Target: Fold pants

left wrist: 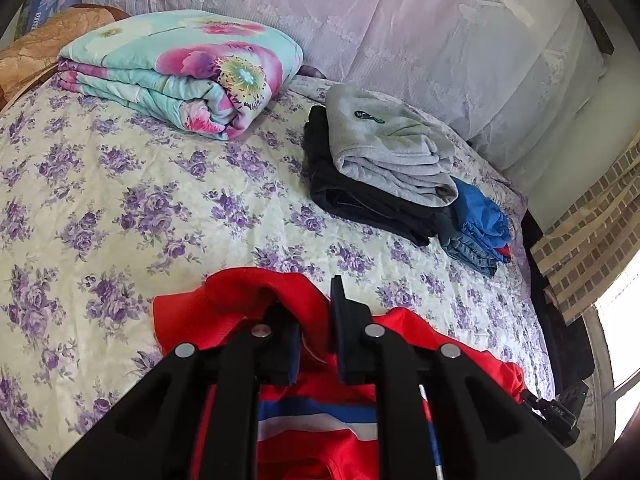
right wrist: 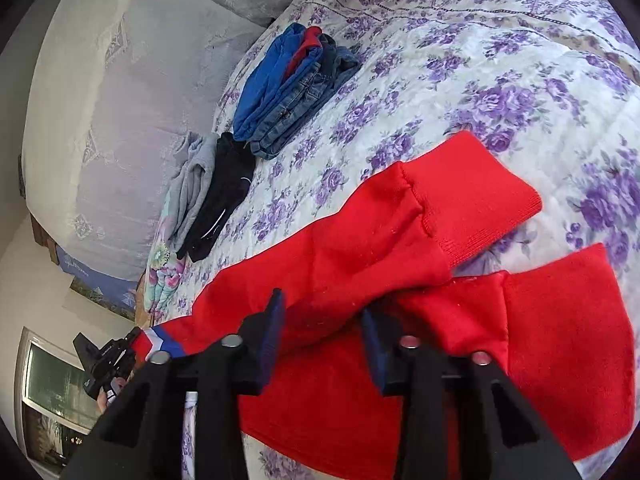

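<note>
Pants [left wrist: 248, 300], red w/ a blue-and-white stripe band, lie on the bed [left wrist: 120, 208] right under the left wrist camera. Left hand-held gripper [left wrist: 316, 320] is clenched on a raised fold of the red fabric, which bunches up over the left finger and sits between the two pads. Further back on the flowered bedspread: a folded floral blanket [left wrist: 180, 76] at the far left, a grey garment [left wrist: 392, 148] stacked on a black one [left wrist: 352, 196], and just beside them to the right a small pile of blue clothes and jeans [left wrist: 480, 224]. Pale lace cover [left wrist: 400, 32] runs along the back.

Right wrist view: pants [right wrist: 360, 248] spread across the bed [right wrist: 500, 60], both legs stretched toward the right, cuffs apart, upper leg partly overlapping the lower one. Right hand-held gripper [right wrist: 322, 336] has its jaws set apart w/ red fabric of the upper leg passing between them; can't tell if the pads press on it. Striped waist end sits at the lower left, where the left hand-held gripper [right wrist: 108, 360] meets it. Beyond: blue clothes and jeans pile [right wrist: 292, 80], then black garment [right wrist: 224, 192] and grey garment [right wrist: 192, 188] side by side, w/ the floral blanket [right wrist: 164, 276] past them.
</note>
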`<action>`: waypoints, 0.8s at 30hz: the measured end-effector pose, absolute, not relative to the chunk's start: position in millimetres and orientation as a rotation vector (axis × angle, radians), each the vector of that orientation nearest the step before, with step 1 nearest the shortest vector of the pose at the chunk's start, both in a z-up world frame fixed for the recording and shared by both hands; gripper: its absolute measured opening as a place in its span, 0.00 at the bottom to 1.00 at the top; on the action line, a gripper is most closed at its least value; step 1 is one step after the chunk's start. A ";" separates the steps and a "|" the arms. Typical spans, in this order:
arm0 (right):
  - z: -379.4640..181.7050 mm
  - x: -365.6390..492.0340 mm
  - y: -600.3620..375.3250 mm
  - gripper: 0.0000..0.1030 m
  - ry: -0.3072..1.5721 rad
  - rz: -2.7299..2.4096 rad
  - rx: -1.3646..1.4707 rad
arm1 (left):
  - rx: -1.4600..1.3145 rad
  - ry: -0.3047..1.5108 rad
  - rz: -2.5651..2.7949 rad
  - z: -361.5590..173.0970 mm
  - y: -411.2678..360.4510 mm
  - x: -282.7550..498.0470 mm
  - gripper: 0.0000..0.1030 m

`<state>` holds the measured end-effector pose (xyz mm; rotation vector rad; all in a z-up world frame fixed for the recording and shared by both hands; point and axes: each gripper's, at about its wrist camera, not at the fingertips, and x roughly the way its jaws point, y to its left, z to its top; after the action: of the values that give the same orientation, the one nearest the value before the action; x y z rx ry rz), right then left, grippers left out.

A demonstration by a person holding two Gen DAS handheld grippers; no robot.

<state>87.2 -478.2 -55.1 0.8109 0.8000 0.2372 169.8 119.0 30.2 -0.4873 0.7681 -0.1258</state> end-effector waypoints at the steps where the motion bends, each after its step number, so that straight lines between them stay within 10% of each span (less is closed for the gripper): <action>1: -52.2 88.4 -479.8 0.13 0.782 0.236 0.810 | -0.492 0.765 -0.127 31.8 120.1 169.3 0.12; 10: 17.7 220.3 -490.1 0.21 0.699 0.236 0.769 | -0.500 0.841 -0.058 45.5 117.9 245.5 0.15; 12: 20.6 258.0 -489.3 0.58 0.730 0.202 0.743 | -0.494 0.919 -0.029 31.4 117.4 281.9 0.35; 16: 24.6 236.5 -481.7 0.59 0.671 0.234 0.740 | -0.411 0.915 0.031 22.2 110.9 275.5 0.52; 18: 19.5 209.7 -476.9 0.62 0.684 0.225 0.678 | -0.327 0.864 0.026 26.8 107.4 250.9 0.76; 24: -6.7 117.7 -478.6 0.71 0.724 0.208 0.619 | -0.305 0.829 -0.006 24.3 123.4 164.7 0.77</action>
<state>117.7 -478.6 -6.7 0.6188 0.7236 0.2080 164.7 123.4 24.3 -0.3048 0.8295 -0.0059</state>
